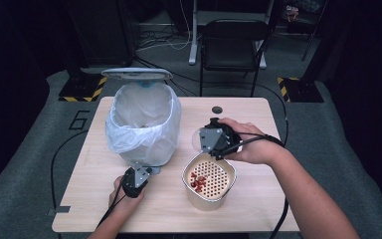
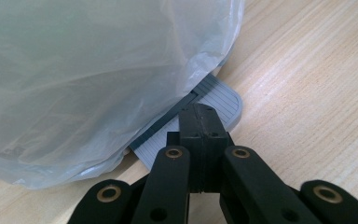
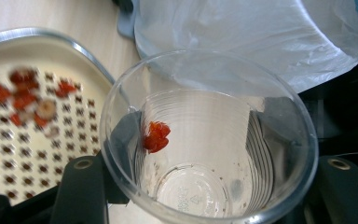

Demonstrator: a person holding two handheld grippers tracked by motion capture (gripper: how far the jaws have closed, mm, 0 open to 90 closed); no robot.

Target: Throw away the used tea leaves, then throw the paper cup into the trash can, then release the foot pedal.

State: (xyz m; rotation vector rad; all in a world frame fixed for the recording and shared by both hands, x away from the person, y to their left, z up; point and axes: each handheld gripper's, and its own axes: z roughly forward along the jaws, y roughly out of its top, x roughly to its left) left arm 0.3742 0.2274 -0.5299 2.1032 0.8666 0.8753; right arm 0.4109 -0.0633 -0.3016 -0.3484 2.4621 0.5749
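High view takes in a pale wooden table (image 1: 258, 209) on grey carpet, with a black folding chair (image 1: 233, 45) beyond its far edge and darkness around the room. On the far left of the table stands a small bin lined with a white plastic bag (image 1: 142, 124), its grey lid (image 1: 137, 73) raised. Near right of centre sits a cream perforated strainer bowl (image 1: 209, 181) holding red fruit pieces (image 1: 197, 180).

The right gripper (image 1: 201, 139) grips a clear plastic cup (image 3: 209, 140) by its sides — jaws partly spread, pads pressing the wall. The cup hangs above the strainer's far rim, beside the bin bag, and one red piece (image 3: 156, 136) clings to its inner wall.

The left gripper (image 2: 199, 126) has its jaws closed together, tips down on the bin's grey ribbed foot pedal (image 2: 219, 100) at the base of the bag.

Bare tabletop lies to the right of the strainer and along the near edge; between bin and strainer the gap is narrow.
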